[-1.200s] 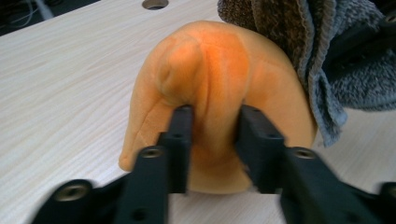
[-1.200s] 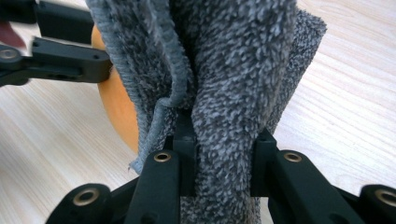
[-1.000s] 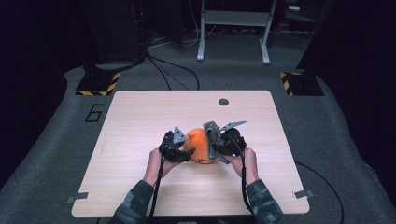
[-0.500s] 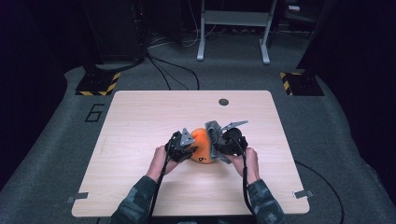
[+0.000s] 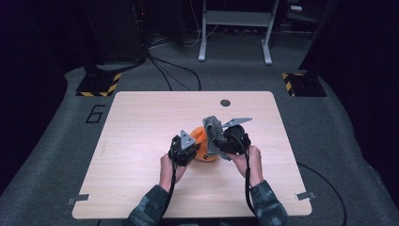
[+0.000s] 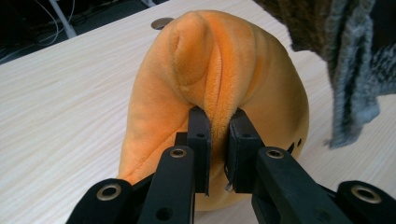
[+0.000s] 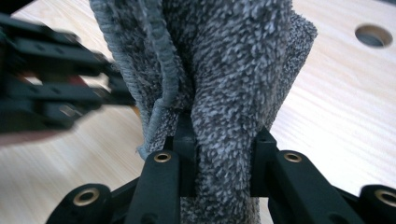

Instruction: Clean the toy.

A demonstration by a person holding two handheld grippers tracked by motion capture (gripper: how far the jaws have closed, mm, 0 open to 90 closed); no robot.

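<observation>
Now both grippers have cloth in hand near the middle of the surface, a little to the person's side of the round hole in it. The left gripper has just been closing, and in the left gripper view its jaws are pinched together on a fold of the orange plush cover, which sits on the wood like a soft dome. The right gripper is clamped on a thick bunch of grey towel, which rises out of its jaws and hangs just beside the plush on its right side. In the high view the plush lies between the left gripper and the right gripper, the towel standing above it.

The step in hand looks like separating the two: the plush pinned by one hand while the towel is drawn up and away by the other. The next move would call for a firm hold on the fold and a steady pull on the towel, upward and clear of the plush, without dragging the plush across the wood.

Compared with a second ago, the left jaws stood apart beside the plush and now grip it; the right gripper and its towel sit higher, closer to the hole side of the plush.
</observation>
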